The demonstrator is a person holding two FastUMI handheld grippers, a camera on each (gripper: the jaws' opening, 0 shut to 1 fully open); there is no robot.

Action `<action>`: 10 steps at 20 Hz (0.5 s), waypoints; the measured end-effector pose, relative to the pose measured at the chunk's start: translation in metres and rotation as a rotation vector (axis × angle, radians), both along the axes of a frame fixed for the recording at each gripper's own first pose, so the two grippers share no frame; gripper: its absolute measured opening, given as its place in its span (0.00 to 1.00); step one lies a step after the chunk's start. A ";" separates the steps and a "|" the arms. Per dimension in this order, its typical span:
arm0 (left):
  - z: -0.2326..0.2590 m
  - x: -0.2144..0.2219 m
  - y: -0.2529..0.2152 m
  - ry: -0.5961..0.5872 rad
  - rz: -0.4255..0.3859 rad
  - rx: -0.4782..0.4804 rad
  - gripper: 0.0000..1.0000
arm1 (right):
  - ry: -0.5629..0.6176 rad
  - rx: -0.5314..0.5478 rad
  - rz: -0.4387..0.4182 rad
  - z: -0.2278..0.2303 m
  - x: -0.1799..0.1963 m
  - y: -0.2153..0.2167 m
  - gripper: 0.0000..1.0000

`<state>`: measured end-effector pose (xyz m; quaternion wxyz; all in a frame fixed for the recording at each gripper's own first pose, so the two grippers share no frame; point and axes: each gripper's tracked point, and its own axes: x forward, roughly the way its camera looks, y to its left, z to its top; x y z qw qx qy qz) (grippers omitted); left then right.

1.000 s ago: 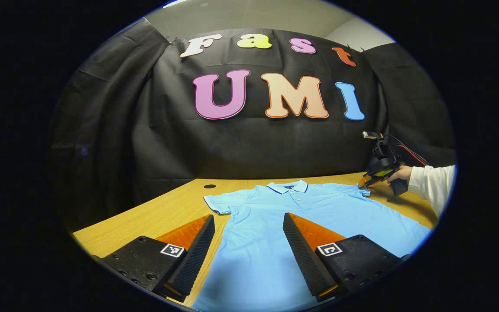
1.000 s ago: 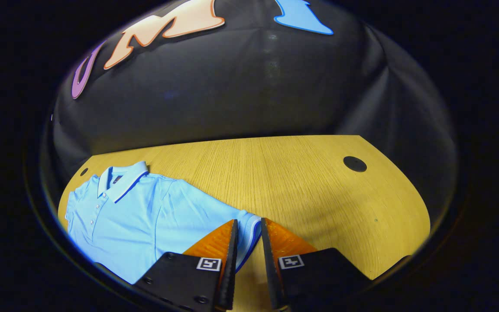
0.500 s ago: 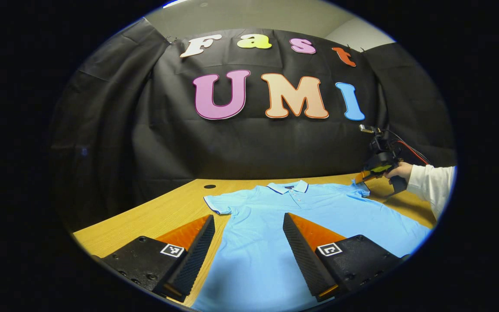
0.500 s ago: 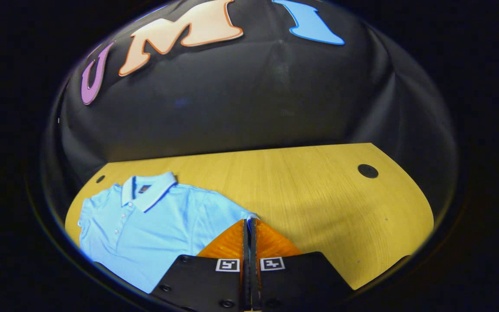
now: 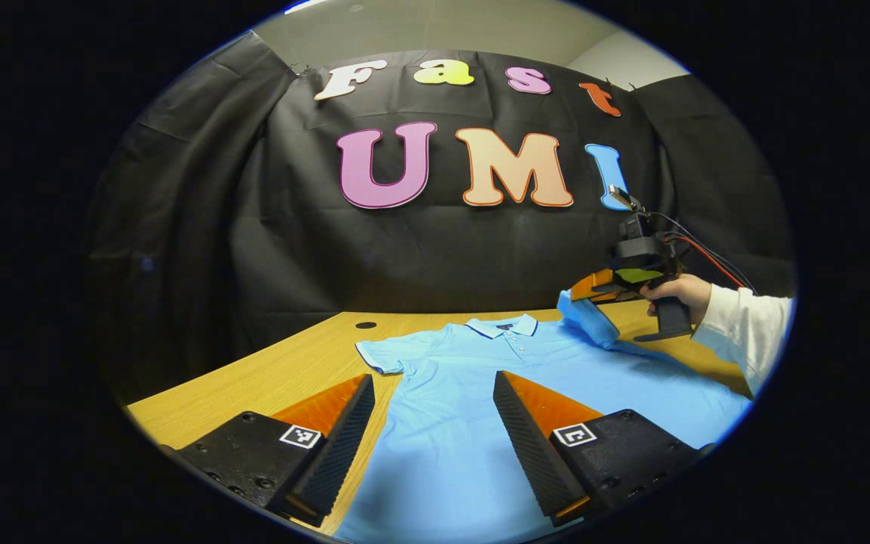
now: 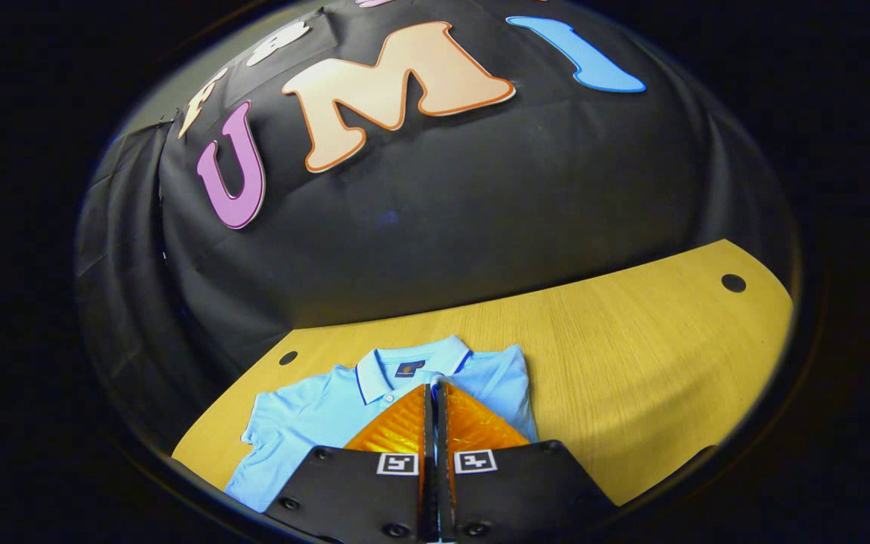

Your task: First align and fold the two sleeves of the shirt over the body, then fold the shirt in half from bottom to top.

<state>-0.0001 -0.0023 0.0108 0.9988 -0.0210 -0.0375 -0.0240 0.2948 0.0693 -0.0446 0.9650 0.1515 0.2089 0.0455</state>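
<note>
A light blue polo shirt (image 5: pixel 473 393) lies face up on the wooden table (image 5: pixel 291 370), collar toward the booth wall. My left gripper (image 5: pixel 431 400) hovers open over the shirt's lower body, one finger over the table, the other over the cloth. In the left gripper view the right gripper (image 5: pixel 577 291) is held by a hand in a white sleeve (image 5: pixel 745 325), shut on the shirt's right sleeve (image 5: pixel 590 317), which is lifted off the table and swung toward the collar. In the right gripper view my right gripper (image 6: pixel 433 393) is shut above the shirt (image 6: pixel 306 423), near the collar (image 6: pixel 405 363).
The black cloth wall stands right behind the table. A small round hole (image 5: pixel 365 325) sits in the tabletop at the far left of the shirt, another hole (image 6: pixel 733 283) at the far right. Bare wood (image 6: pixel 616 363) stretches to the right of the shirt.
The right gripper closed on the right sleeve's edge, then lifted it and carried it leftward over the shirt toward the collar. The left gripper stayed still and open.
</note>
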 end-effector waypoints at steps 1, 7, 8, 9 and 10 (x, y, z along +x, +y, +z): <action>0.000 0.000 0.000 0.000 0.000 -0.001 0.95 | 0.010 0.011 0.012 -0.004 -0.002 0.007 0.02; 0.000 0.000 0.000 0.000 0.000 -0.001 0.95 | 0.078 0.032 0.146 -0.027 -0.026 0.035 0.30; 0.000 0.000 0.000 0.001 0.000 -0.001 0.95 | 0.085 0.008 0.175 -0.028 -0.033 0.037 0.53; -0.001 0.001 0.000 0.002 0.001 0.000 0.95 | 0.094 -0.035 0.198 -0.029 -0.041 0.034 0.67; -0.001 0.000 0.000 0.002 0.001 0.002 0.95 | 0.090 -0.087 0.217 -0.029 -0.051 0.031 0.92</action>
